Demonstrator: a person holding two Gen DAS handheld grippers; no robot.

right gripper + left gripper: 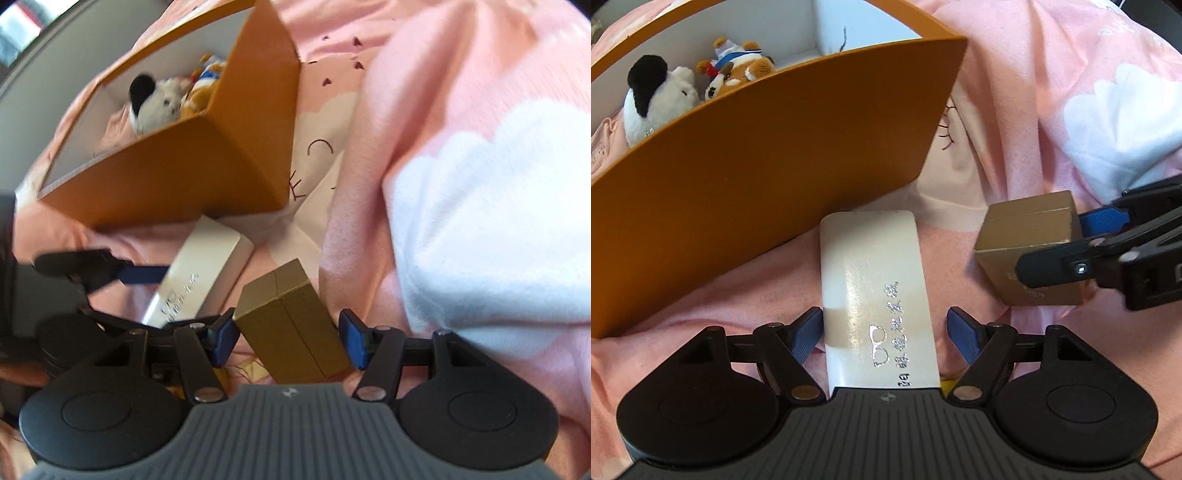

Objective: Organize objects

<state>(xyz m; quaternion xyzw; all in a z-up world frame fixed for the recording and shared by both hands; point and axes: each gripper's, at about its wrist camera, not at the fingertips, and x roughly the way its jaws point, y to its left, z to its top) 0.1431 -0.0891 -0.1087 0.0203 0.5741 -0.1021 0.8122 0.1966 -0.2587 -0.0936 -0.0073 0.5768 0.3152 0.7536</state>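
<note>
A white glasses case (875, 295) with silver lettering lies on the pink bedding between the fingers of my left gripper (884, 334). The jaws are open, with gaps on both sides of the case. A gold box (291, 325) sits between the fingers of my right gripper (288, 338), also open with gaps beside it. The gold box (1030, 247) and the right gripper (1082, 243) show at the right of the left wrist view. The white case (207, 269) and the left gripper (147, 275) show at the left of the right wrist view.
An orange box (768, 173) with white inner walls stands just behind the case; it holds a black-and-white plush (657, 99) and a brown plush (738, 70). It also shows in the right wrist view (184, 173). A pink blanket with white clouds (480, 221) rises at the right.
</note>
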